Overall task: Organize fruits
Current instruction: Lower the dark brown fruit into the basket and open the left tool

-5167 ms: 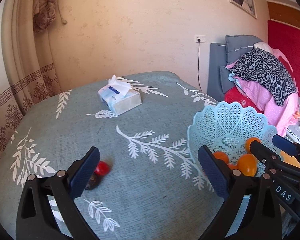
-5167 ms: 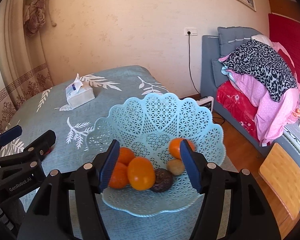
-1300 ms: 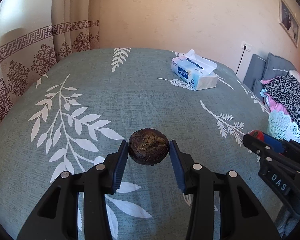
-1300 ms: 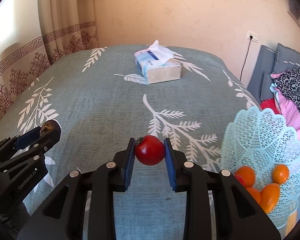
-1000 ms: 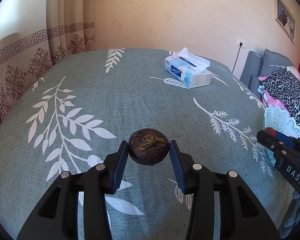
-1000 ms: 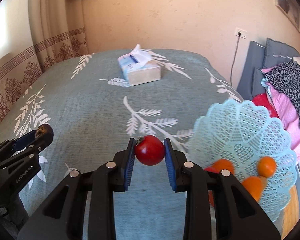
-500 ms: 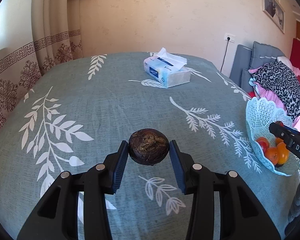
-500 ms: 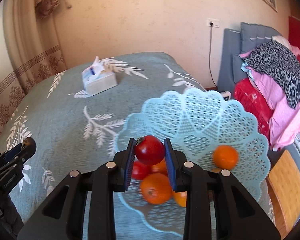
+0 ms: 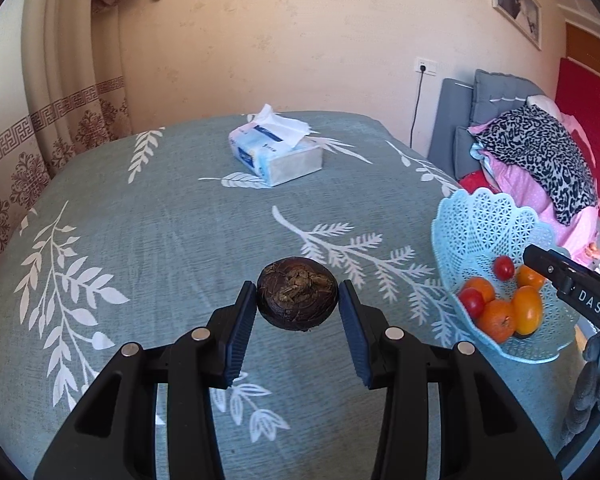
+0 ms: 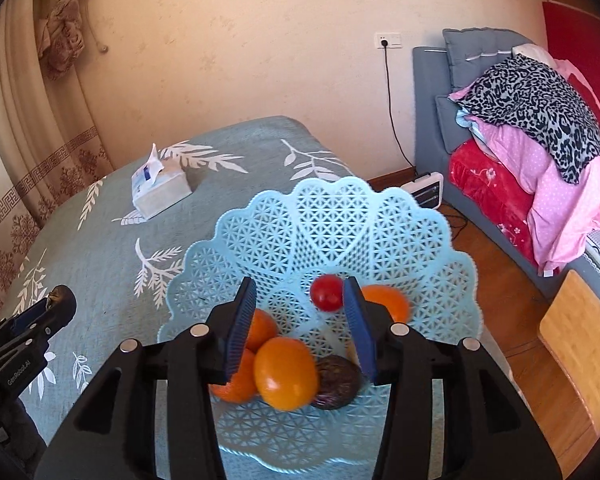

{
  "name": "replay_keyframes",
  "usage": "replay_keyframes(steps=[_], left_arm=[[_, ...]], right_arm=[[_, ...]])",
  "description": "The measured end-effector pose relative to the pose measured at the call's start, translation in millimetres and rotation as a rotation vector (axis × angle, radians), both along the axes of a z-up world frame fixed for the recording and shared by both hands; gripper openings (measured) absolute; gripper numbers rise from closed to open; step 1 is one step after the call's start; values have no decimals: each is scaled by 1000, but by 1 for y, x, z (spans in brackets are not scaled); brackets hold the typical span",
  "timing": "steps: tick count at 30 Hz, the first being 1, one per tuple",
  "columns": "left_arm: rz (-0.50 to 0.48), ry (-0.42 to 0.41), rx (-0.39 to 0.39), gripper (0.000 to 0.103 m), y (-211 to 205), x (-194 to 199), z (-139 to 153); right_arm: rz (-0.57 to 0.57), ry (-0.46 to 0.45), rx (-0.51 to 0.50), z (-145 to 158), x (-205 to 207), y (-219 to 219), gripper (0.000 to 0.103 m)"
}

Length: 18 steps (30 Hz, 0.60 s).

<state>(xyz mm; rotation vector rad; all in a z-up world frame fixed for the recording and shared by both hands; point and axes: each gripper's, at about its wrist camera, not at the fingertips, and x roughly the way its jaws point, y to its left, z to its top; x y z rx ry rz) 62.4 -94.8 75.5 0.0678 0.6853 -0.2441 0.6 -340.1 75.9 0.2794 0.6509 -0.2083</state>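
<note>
Right gripper [image 10: 300, 320], jaws just opening, tilts over basket [image 10: 332, 216]; left gripper [image 9: 298, 320] clamps dark fruit [image 9: 297, 294].

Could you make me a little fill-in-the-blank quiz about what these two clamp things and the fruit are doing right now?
1. The left hand-held gripper is shut on a dark ____ fruit.
2. The right hand-held gripper hangs open over the light ____ basket.
3. The red tomato lies ____ the basket.
4. The tissue box sits on the ____ tablecloth.

Missing words: brown; blue; in; leaf-patterned

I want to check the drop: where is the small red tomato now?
In the right wrist view, the tomato sits inside the blue basket, beside an orange.
</note>
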Motion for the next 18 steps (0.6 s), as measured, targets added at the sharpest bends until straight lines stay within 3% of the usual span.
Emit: replay_keyframes(steps=[18], left_arm=[[-234,-4,-36,43,-97,3,12]], right_arm=[[-65,-51,-48,0,-45,-22,60]])
